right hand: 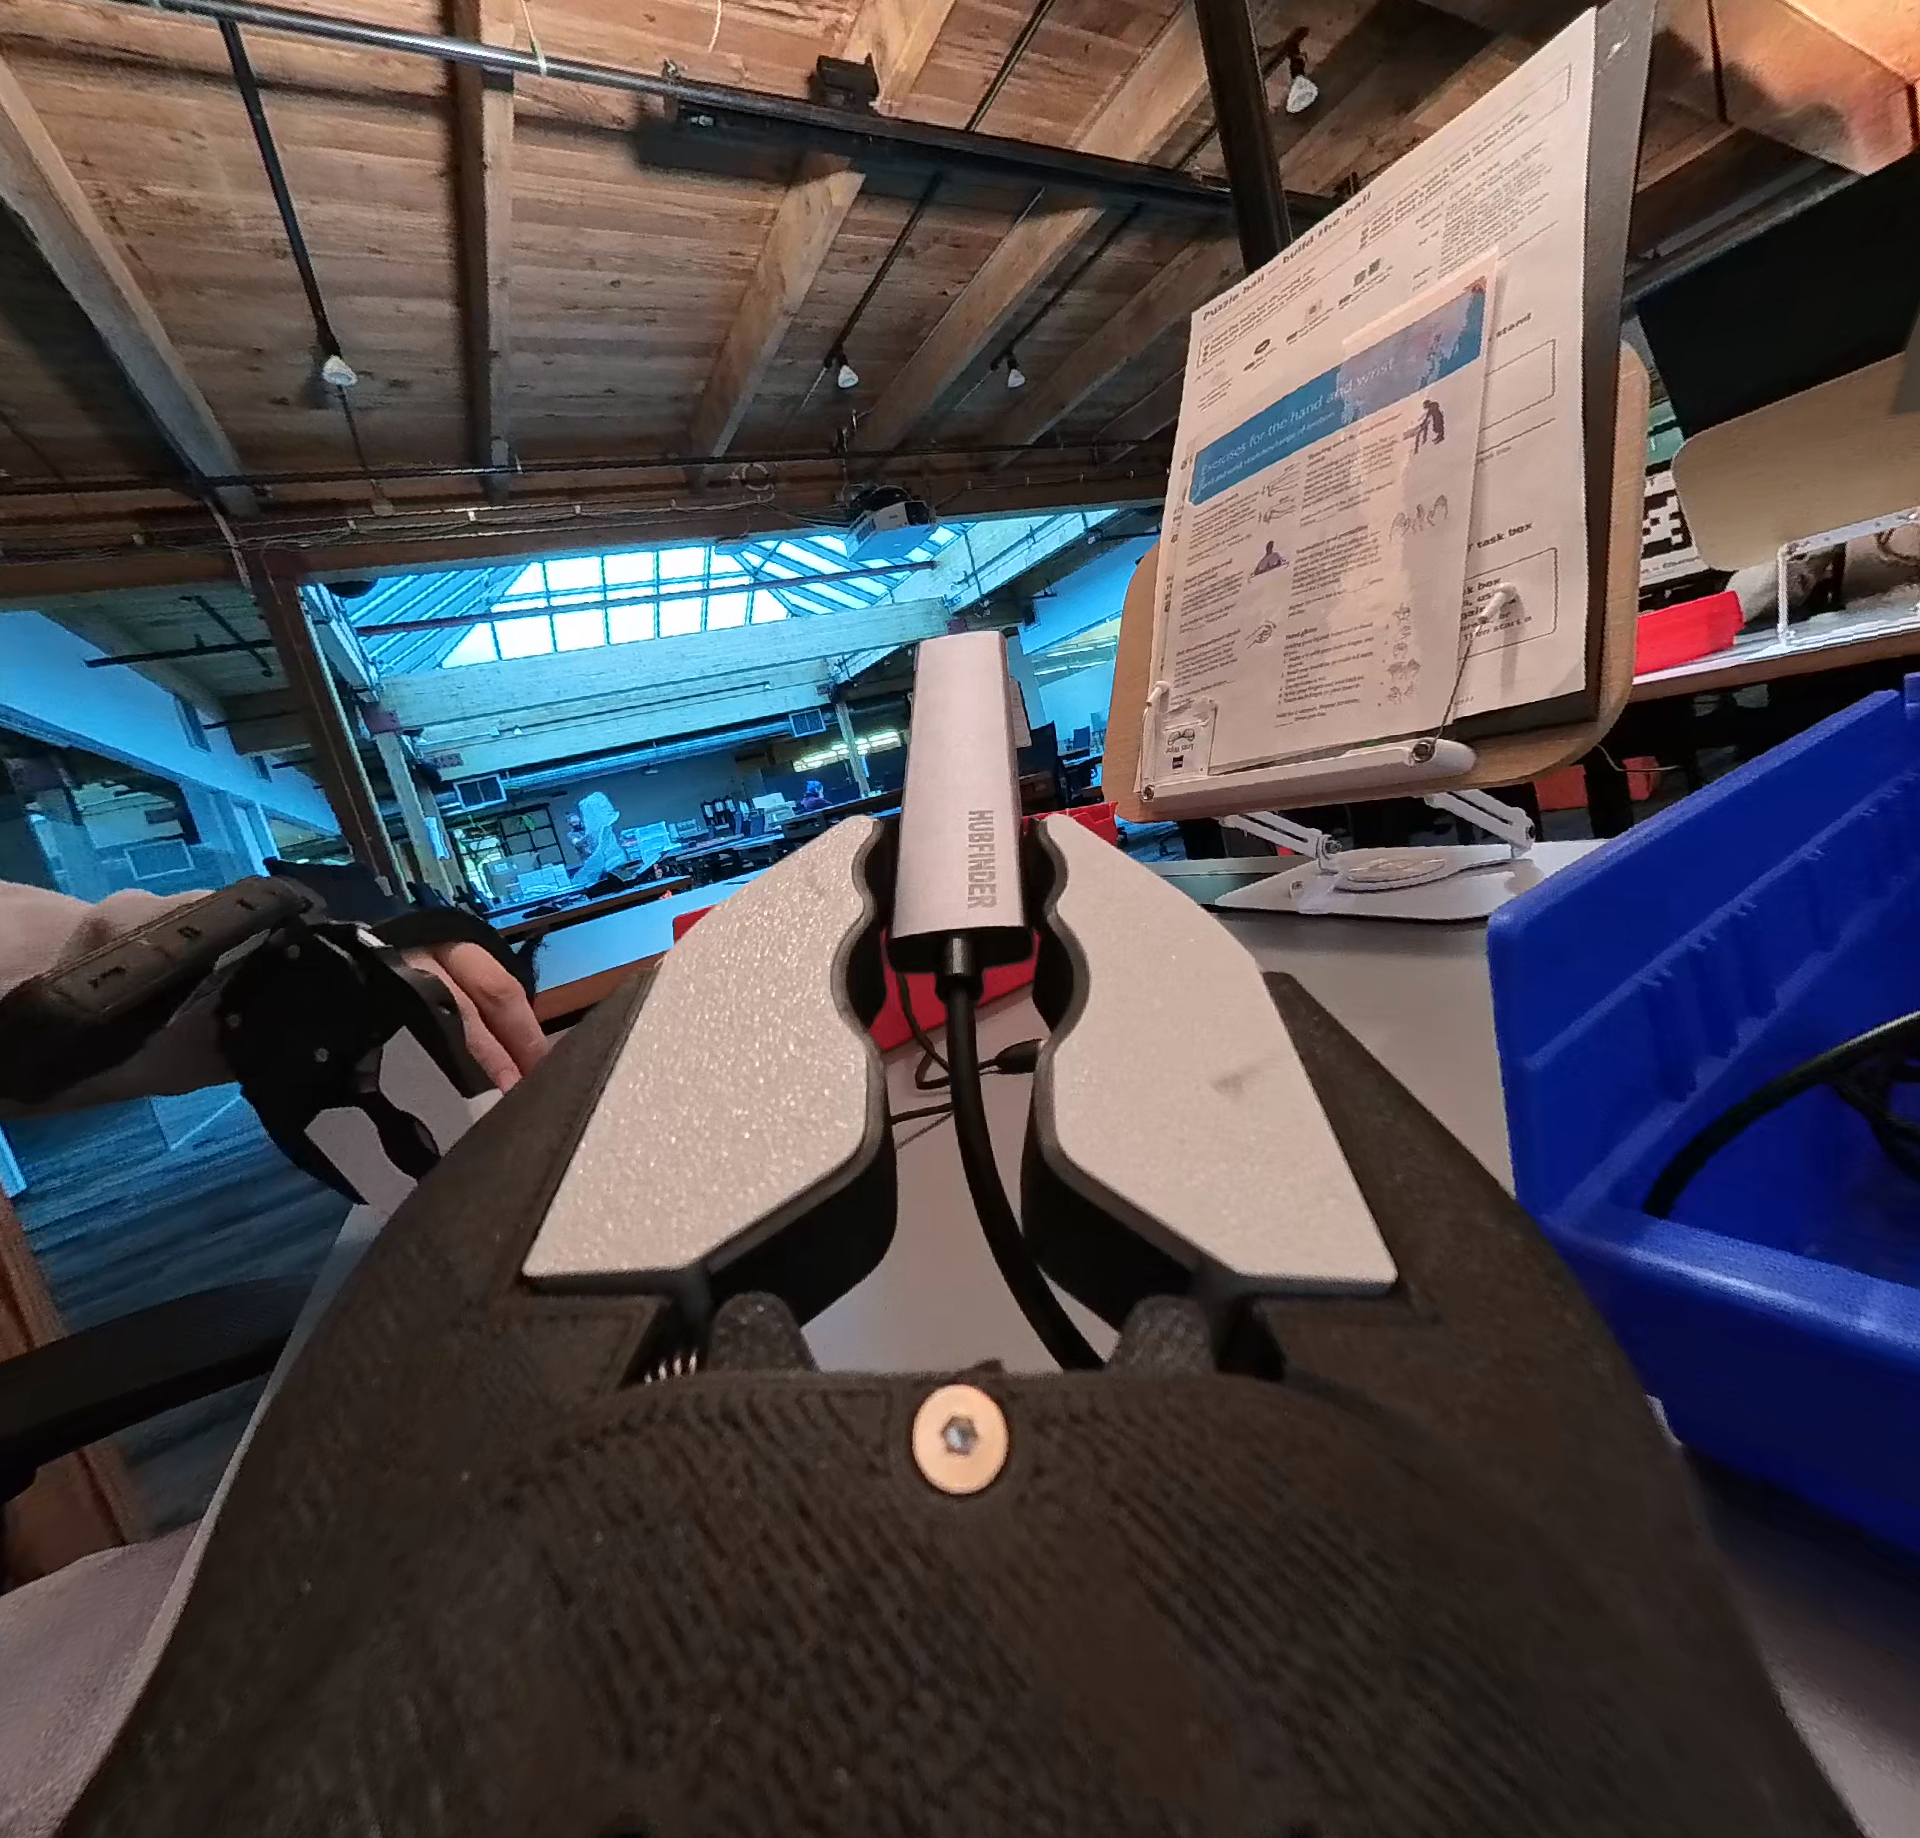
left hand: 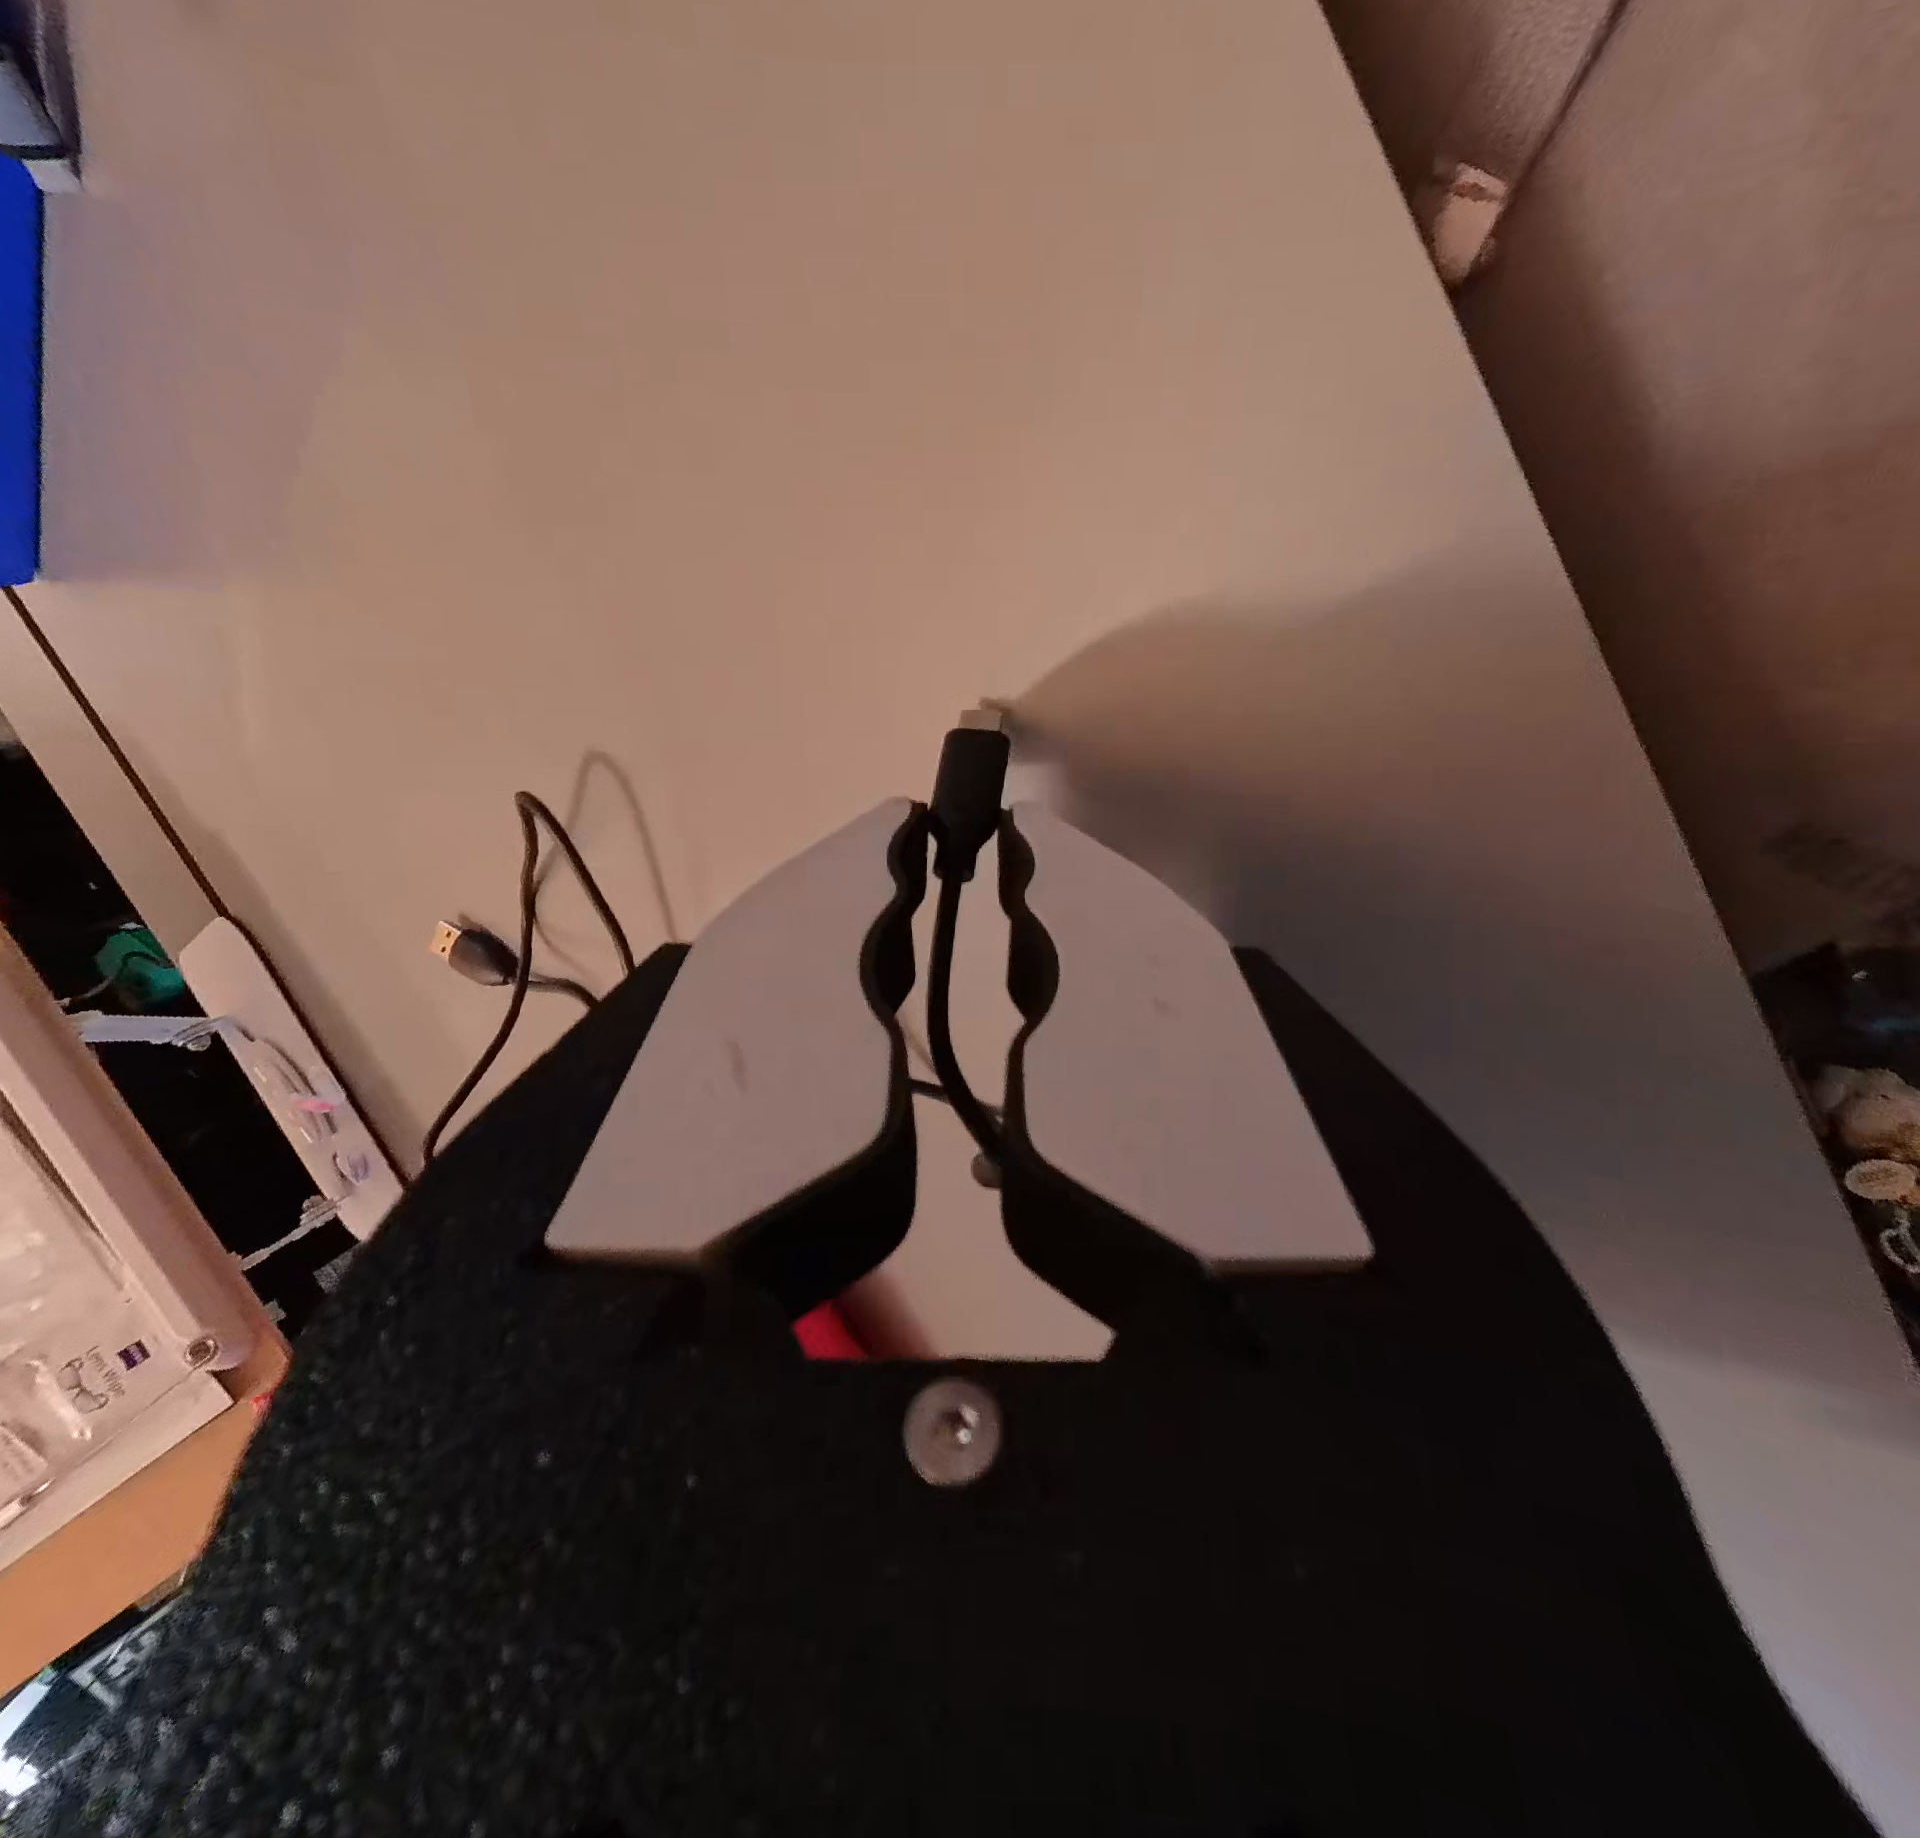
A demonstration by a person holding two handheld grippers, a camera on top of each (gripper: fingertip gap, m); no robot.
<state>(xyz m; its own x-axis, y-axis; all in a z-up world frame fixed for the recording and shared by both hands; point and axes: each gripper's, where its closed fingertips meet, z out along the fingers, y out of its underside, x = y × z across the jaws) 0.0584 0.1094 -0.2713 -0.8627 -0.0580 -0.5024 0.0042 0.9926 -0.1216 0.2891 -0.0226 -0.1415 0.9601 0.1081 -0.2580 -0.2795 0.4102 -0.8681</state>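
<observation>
USB-C plug (left hand: 971, 786), black with a bare metal tip, sits pinched at the very tips of the left gripper (left hand: 961, 827)

Left wrist view:
- Fingers nearly pressed together, with only the plug's body keeping them apart; both tips bear on its sides
- Metal tip sticks out past the fingertips, low over the white table (left hand: 727, 386); contact with the table cannot be told
- Plug's thin black cable (left hand: 951, 1009) runs back through the gap between the fingers toward the gripper body
- USB-A plug (left hand: 468, 947) on a dark lead lies loose on the table to the left, well apart from the gripper
- Blue bin (left hand: 19, 365) just shows at the left edge; brown padded surface (left hand: 1714, 334) fills the upper right beyond the table edge
- Something red (left hand: 826, 1331) shows below the gripper, too little of it to identify

Right wrist view:
- Right gripper (right hand: 956, 858) clamps a slim silver USB hub (right hand: 956, 801) at its near end; fingers are closed down to the hub's width, one against each long side
- Hub is raised off the table and angles up and away, its far end free
- Thick black hub cable (right hand: 977, 1113) leaves the near end and drops between the fingers
- Flat red item (right hand: 935, 1004) lies on the table beyond the fingers
- Blue bin sits close on the right; a document stand (right hand: 1371, 500) with printed sheets stands behind it
- Left gripper appears far left, held by a hand (right hand: 483, 1009), fingers angled down at the table
</observation>
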